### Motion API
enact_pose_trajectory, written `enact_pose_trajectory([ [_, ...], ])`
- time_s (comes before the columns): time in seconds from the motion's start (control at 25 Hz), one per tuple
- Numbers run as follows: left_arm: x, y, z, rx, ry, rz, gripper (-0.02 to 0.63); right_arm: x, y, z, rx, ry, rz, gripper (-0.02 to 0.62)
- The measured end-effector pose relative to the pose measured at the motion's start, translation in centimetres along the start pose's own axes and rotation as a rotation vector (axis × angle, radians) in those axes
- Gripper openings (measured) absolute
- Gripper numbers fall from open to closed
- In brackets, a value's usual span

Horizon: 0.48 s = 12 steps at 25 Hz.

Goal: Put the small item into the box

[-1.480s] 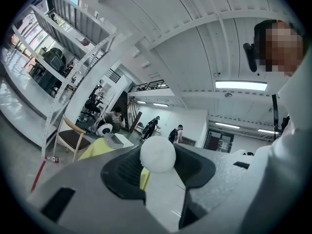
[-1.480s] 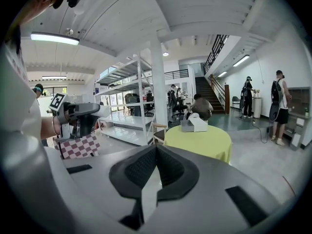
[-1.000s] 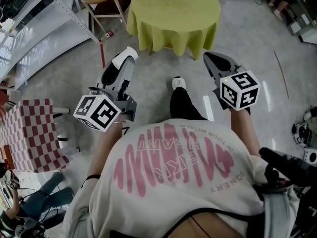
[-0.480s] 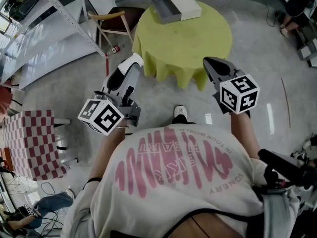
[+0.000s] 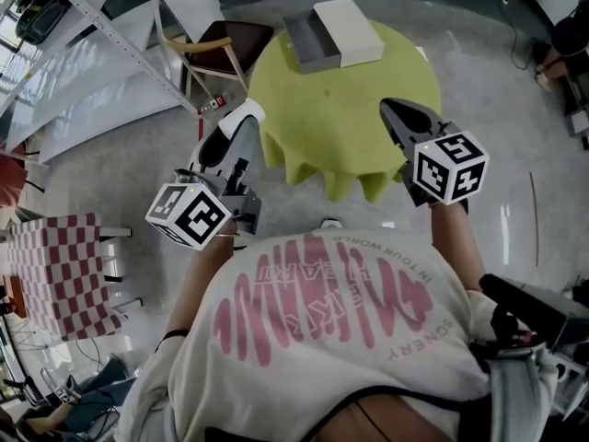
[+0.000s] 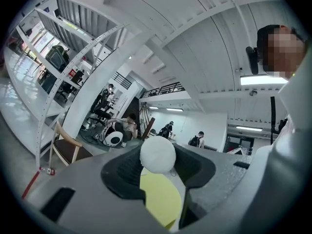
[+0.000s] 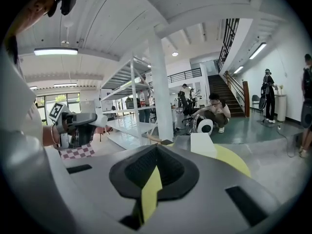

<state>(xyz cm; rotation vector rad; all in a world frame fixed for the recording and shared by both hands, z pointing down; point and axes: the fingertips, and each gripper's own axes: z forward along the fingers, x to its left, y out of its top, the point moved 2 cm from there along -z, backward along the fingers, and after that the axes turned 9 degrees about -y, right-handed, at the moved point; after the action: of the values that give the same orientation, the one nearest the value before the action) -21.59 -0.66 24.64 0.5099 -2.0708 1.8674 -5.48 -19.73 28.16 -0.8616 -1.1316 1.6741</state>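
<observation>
Table (image 5: 354, 118), round, draped in yellow-green cloth, stands in front of person; grey-and-white rectangular box (image 5: 308, 44) sits at table's far side, grey tray part open upward; left gripper (image 5: 241, 118) hangs just off table's left edge, clenched on small white ball (image 5: 247, 109) pinched at jaw tips, ball clear of table and well apart from box; right gripper (image 5: 396, 116) over table's near right edge, jaws drawn together, nothing between them; wooden chair with dark seat (image 5: 235, 37) beyond table's left side.
</observation>
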Motion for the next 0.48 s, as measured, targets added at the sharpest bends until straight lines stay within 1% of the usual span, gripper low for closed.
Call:
enact_pose_trajectory([
  [0.12,1.3,0.0,2.7,-0.002,0.011,0.002,0.184,-2.1,0.1,2.1,0.01,0.014,-0.001,0.006],
  [0.28,2.5,-0.2,5.8,0.0,0.016,0.001,0.184,-5.2,0.0,4.5,0.025,0.012,0.02,0.006],
  [0.48,4.2,-1.1,8.4,0.009,0.039,-0.02,0.184,-7.2,-0.1,6.9,0.052,0.04,0.016,0.006],
])
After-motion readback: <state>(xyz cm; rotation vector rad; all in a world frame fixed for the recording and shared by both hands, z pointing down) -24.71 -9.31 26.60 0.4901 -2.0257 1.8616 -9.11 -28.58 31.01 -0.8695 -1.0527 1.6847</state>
